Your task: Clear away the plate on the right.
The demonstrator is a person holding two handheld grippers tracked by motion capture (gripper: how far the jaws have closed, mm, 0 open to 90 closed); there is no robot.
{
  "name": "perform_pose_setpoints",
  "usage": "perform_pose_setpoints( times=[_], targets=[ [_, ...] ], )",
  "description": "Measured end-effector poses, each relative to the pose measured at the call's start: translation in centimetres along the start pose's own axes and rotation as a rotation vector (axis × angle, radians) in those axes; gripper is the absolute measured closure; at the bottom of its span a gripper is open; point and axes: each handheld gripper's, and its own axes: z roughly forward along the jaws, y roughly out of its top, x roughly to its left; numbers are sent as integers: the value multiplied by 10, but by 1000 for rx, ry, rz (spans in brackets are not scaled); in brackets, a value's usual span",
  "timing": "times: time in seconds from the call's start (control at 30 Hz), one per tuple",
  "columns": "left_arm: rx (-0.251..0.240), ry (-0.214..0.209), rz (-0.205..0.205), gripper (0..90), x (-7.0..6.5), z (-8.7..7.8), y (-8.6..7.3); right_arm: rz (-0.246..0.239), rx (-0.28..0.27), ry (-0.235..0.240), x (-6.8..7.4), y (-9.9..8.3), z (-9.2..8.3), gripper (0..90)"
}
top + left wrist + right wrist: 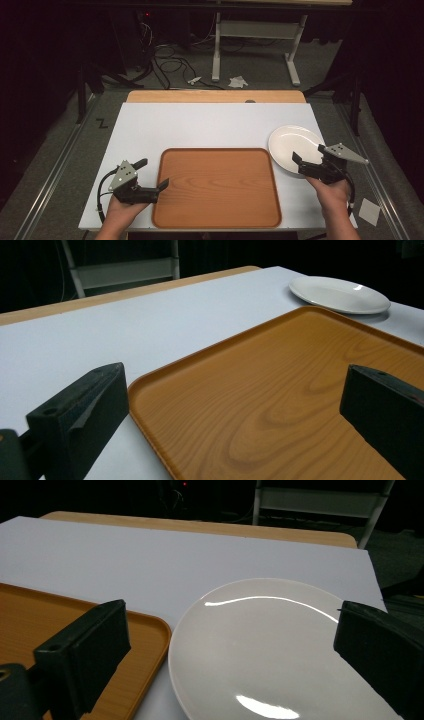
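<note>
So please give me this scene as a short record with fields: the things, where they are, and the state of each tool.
surface: white table
tray: wooden tray, empty, near front edge
plate: white plate, empty, right of tray, not on it
left tool: open, at tray's left edge, holds nothing
right tool: open, over plate's near edge, holds nothing

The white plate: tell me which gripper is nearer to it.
Right. The right gripper hovers at the near edge of the white plate, fingers spread on either side of it. The left gripper sits across the wooden tray, at its left edge.
</note>
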Motion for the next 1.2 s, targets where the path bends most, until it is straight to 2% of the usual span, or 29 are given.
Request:
perform_pose_setpoints(
  times=[0.03,0.07,0.17,0.2,0.27,0.4,0.53,0.73,0.8,0.87,0.97,1.0,1.1,1.13,1.2],
  targets=[
    [1,-1,1,1,0,1,0,0,0,0,0,0,0,30],
    [5,-2,6,1,-1,1,0,-17,29,-6,-1,-1,4,30],
    [7,-2,12,1,-2,1,0,-3,23,7,-3,-4,4,31],
    [5,1,12,1,-2,0,0,16,30,12,-4,-6,5,31],
    [2,3,9,1,-2,0,0,17,32,19,-6,-7,5,31],
    [-1,5,4,1,-1,-2,0,70,30,45,-11,-9,5,31],
    [-2,2,6,1,-1,-2,0,117,25,46,-19,-11,2,29],
    [-6,4,9,1,-1,-4,0,148,27,46,-25,-14,-2,29],
    [-7,5,8,1,-1,-4,0,174,28,57,-29,-16,-4,35],
    [-6,4,10,1,-1,-4,0,226,29,69,-35,-18,-5,43],
    [-3,2,10,1,-1,-4,0,251,32,76,-38,-20,-6,45],
    [-5,1,10,1,-1,-4,0,285,34,81,-42,-23,-7,53],
    [-4,1,11,1,-1,-4,0,310,34,95,-44,-24,-8,56],
    [-5,0,9,1,-1,-3,0,341,37,108,-47,-27,-9,63],
    [-5,-1,9,1,-1,-3,0,368,40,115,-49,-29,-9,75]
  ],
)
